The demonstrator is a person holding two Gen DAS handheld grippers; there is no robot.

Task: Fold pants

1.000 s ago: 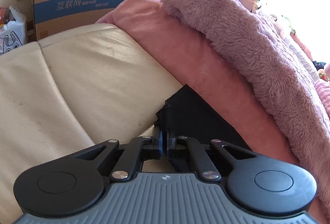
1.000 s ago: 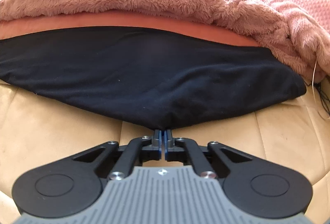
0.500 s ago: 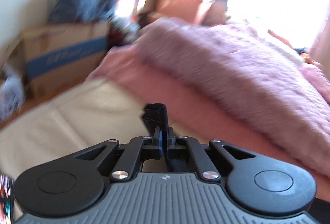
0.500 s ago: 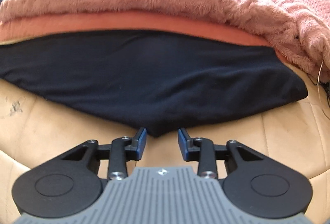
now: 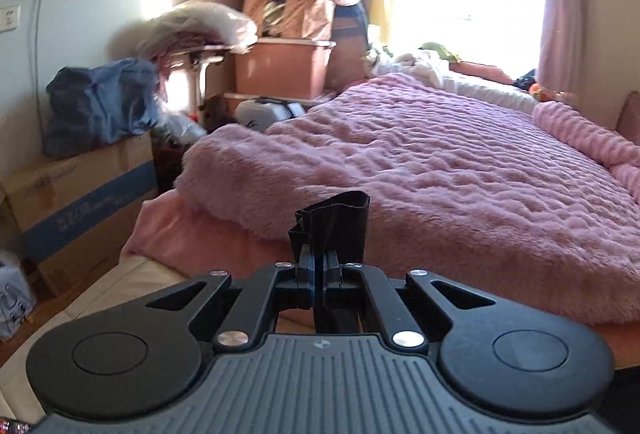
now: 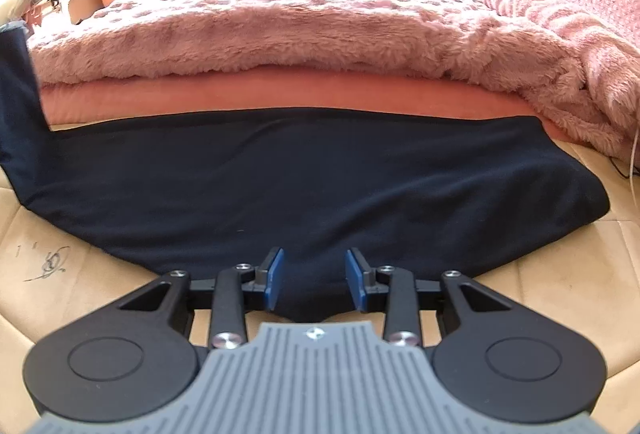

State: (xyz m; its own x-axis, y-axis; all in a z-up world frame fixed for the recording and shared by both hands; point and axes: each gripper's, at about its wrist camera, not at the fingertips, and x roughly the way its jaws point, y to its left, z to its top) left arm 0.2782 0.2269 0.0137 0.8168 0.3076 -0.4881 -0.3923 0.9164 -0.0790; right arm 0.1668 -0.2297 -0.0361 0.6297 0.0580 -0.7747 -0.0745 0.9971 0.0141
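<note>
The black pants (image 6: pixel 304 186) lie spread across the beige leather bench (image 6: pixel 568 290) at the foot of the bed. My left gripper (image 5: pixel 318 266) is shut on a bunched end of the pants (image 5: pixel 336 222) and holds it raised in the air above the bench. In the right wrist view that lifted end rises at the far left edge (image 6: pixel 18 82). My right gripper (image 6: pixel 315 276) is open, its blue pads on either side of the pants' near edge, not pinching it.
A fluffy pink blanket (image 6: pixel 320 26) over a salmon sheet (image 6: pixel 280 90) borders the pants at the back. Cardboard boxes (image 5: pixel 84 210), a blue bag (image 5: pixel 100 106), storage bins (image 5: pixel 280 70) and piled bedding stand to the left of the bed.
My left gripper has lifted its end of the pants up off the bench. My right gripper has opened and let go of the pants' near edge.
</note>
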